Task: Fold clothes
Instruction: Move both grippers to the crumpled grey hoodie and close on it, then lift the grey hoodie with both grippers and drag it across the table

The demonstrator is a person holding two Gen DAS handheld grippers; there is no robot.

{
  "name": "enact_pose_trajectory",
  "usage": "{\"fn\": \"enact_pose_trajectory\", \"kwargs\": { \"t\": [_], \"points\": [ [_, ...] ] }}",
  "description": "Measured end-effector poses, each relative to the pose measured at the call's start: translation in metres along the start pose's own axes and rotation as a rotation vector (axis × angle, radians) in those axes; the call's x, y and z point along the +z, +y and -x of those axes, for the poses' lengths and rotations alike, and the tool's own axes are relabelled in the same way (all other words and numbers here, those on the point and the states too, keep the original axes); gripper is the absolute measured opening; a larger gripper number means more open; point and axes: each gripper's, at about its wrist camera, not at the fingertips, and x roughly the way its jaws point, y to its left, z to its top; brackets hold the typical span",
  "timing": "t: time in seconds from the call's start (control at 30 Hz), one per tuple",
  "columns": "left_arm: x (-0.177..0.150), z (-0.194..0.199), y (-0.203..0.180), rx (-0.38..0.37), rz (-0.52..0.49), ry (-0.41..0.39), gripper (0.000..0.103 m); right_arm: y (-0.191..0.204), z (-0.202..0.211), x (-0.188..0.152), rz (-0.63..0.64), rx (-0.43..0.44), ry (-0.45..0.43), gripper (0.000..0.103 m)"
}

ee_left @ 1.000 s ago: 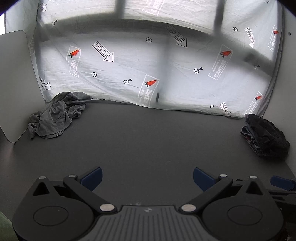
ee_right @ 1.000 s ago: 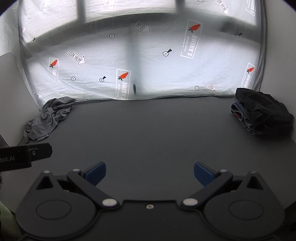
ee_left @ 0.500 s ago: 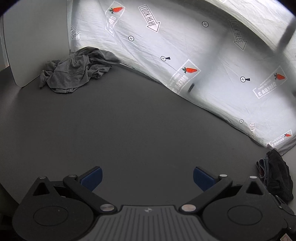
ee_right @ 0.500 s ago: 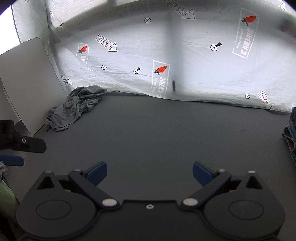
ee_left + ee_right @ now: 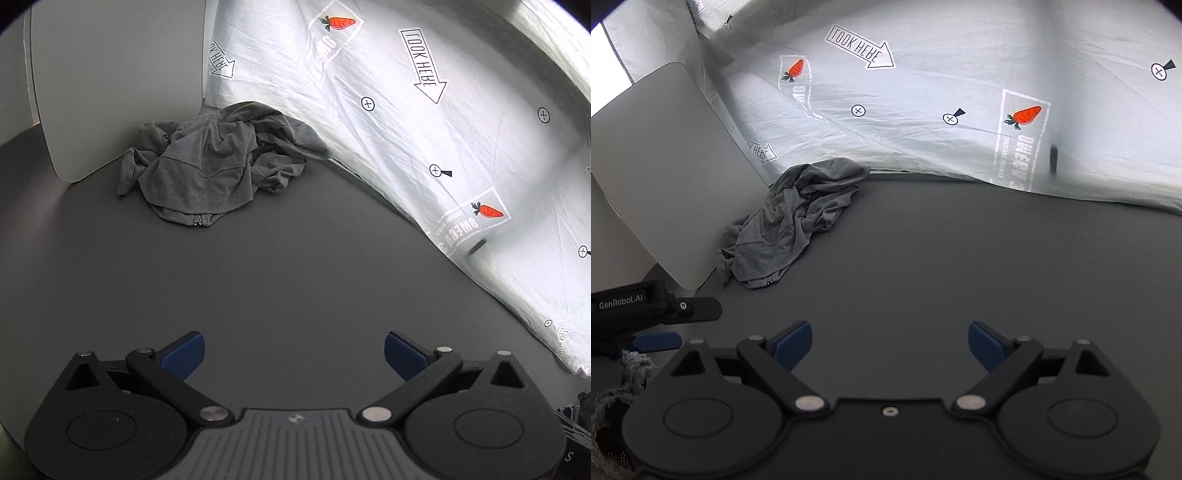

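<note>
A crumpled grey garment [image 5: 218, 166] lies in a heap on the dark table, at the far left against the backdrop. It also shows in the right wrist view [image 5: 798, 218], left of centre. My left gripper [image 5: 293, 354] is open and empty, well short of the heap with bare table between. My right gripper [image 5: 890, 345] is open and empty, to the right of the heap and short of it. The left gripper's body [image 5: 653, 306] shows at the left edge of the right wrist view.
A white printed sheet [image 5: 424, 122] hangs behind the table. A pale rounded board [image 5: 107, 74] leans at the left beside the heap. A dark pile of clothes [image 5: 576, 410] just shows at the lower right edge of the left wrist view.
Both grippers have swung left and moved closer to the grey garment, which now looks larger. The dark pile has slid out of the right wrist view. Both grippers stay open.
</note>
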Motion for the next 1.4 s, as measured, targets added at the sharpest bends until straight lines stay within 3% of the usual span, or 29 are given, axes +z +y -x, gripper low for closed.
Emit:
{"fn": "enact_pose_trajectory", "kwargs": {
  "t": [0.1,0.17,0.23,0.3,0.4,0.53,0.57,0.63,0.73,0.77,0.8,0.83,0.9,0.97,1.07,1.13,1.27,1.33,1.4],
  "points": [
    [0.034,-0.040,0.023,0.051,-0.010,-0.010,0.097,0.020,-0.045,0.026,0.062,-0.015,0.033,0.074],
    [0.058,-0.067,0.037,0.091,-0.021,-0.023,0.092,0.033,-0.079,0.046,0.110,0.005,0.051,0.070],
    [0.079,-0.088,0.042,0.136,-0.028,-0.046,0.082,0.042,-0.111,0.063,0.137,0.032,0.070,0.064],
    [0.106,-0.116,0.050,0.193,-0.041,-0.073,0.071,0.053,-0.150,0.082,0.171,0.063,0.084,0.044],
    [0.139,-0.153,0.061,0.262,-0.067,-0.124,0.062,0.074,-0.212,0.108,0.244,0.091,0.080,0.042],
    [0.176,-0.199,0.083,0.318,-0.081,-0.180,0.064,0.105,-0.304,0.133,0.304,0.101,0.074,0.047],
    [0.183,-0.211,0.089,0.323,-0.083,-0.184,0.065,0.111,-0.322,0.135,0.297,0.105,0.078,0.053],
    [0.193,-0.231,0.096,0.342,-0.105,-0.158,0.083,0.122,-0.358,0.140,0.284,0.092,0.077,0.060],
    [0.199,-0.251,0.104,0.347,-0.116,-0.144,0.086,0.131,-0.396,0.144,0.296,0.039,0.071,0.058],
    [0.199,-0.255,0.107,0.319,-0.103,-0.137,0.082,0.127,-0.402,0.146,0.249,0.068,0.080,0.039],
    [0.198,-0.259,0.110,0.271,-0.087,-0.127,0.056,0.123,-0.405,0.148,0.211,0.087,0.086,0.014],
    [0.197,-0.260,0.109,0.250,-0.072,-0.124,0.044,0.121,-0.401,0.148,0.195,0.075,0.087,0.010],
    [0.192,-0.258,0.097,0.278,-0.105,-0.137,0.032,0.118,-0.381,0.145,0.236,0.037,0.045,0.006],
    [0.186,-0.252,0.080,0.289,-0.163,-0.150,0.027,0.113,-0.350,0.140,0.308,-0.011,-0.022,0.004],
    [0.176,-0.232,0.057,0.221,-0.172,-0.141,0.023,0.082,-0.278,0.141,0.295,-0.089,-0.124,0.004],
    [0.161,-0.210,0.036,0.157,-0.187,-0.130,0.022,0.056,-0.224,0.140,0.278,-0.164,-0.185,0.004],
    [0.103,-0.145,-0.021,0.001,-0.275,-0.090,0.022,0.004,-0.108,0.123,0.344,-0.413,-0.307,0.004],
    [0.060,-0.103,-0.056,-0.105,-0.352,-0.048,0.021,-0.032,-0.035,0.106,0.319,-0.556,-0.363,0.004],
    [0.007,-0.058,-0.094,-0.231,-0.439,0.012,0.021,-0.068,0.027,0.086,0.255,-0.643,-0.387,0.004]
  ]
}}
